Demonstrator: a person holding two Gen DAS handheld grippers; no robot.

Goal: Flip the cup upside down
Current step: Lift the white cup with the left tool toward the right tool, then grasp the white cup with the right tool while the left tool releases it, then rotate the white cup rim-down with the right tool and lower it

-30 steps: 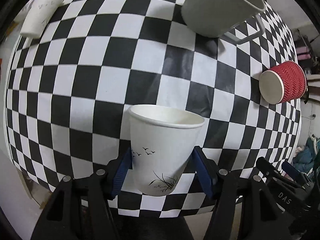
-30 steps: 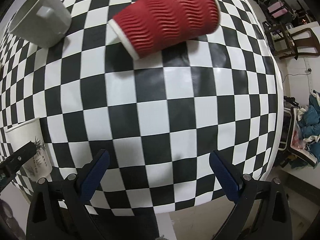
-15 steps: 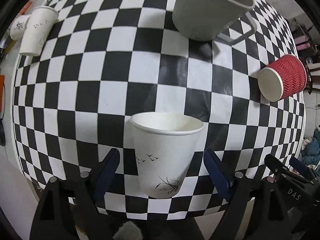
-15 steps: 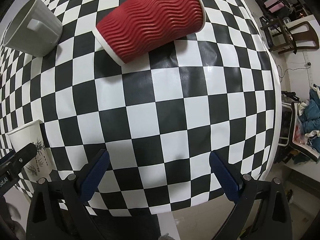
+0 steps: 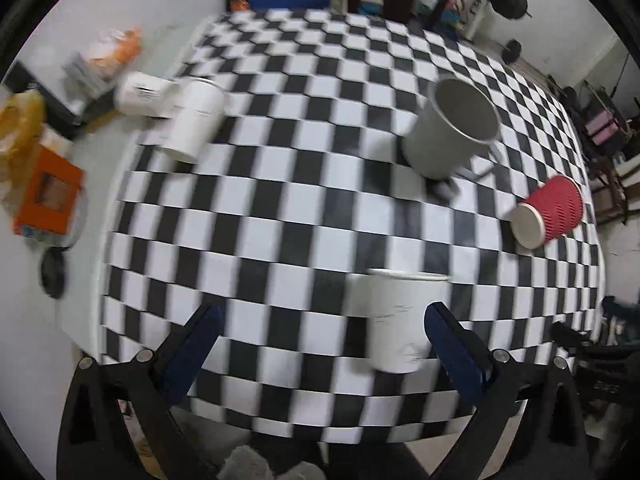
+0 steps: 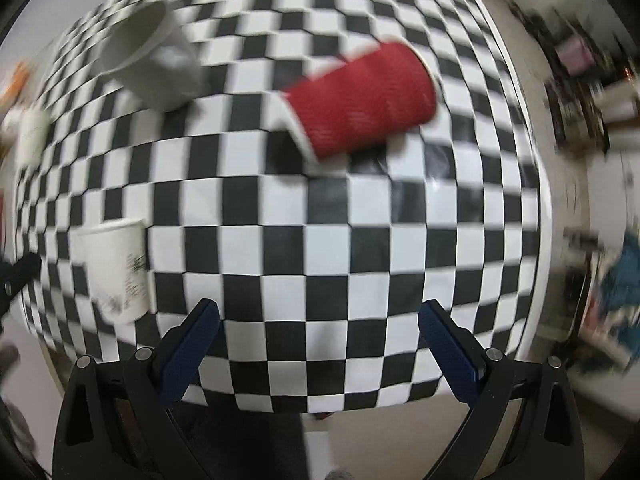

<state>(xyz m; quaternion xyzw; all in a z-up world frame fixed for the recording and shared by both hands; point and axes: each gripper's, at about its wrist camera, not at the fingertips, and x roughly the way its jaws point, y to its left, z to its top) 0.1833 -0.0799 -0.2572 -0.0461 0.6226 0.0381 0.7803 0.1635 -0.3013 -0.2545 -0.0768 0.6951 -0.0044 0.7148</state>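
Both views are smeared by motion blur, so fine print and rims are hard to make out. The table (image 5: 304, 216), covered in black and white checks, fills both views; its near edge is cut off behind the gripper bodies, and its left edge is seen only in the left wrist view, where clutter lies beyond it: an orange box (image 5: 48, 196), a yellow bag (image 5: 18, 124) and a dark disc (image 5: 52, 276), all blurred. A broad stretch of bare checks lies open at the middle of the table.

The mug (image 5: 452, 128), grey, stands far right of centre with its mouth up; its handle is indistinct. The red cup (image 6: 360, 100) lies on its side near the right edge, with its white end turned toward the left wrist camera. A far white cup (image 5: 196, 120) stands at the far left, with a second white shape just beyond it that cannot be identified.

The white cup (image 5: 400, 320) stands upright near the near edge, mouth up. In the left wrist view it sits just beside the right finger (image 5: 452, 344) of the left gripper (image 5: 320, 344), whose jaws are spread wide and pinch nothing; whether finger and cup touch cannot be told. The drawing on the cup is seen only in the right wrist view. The right gripper (image 6: 316, 340) is likewise spread wide over bare checks, well apart from every cup.
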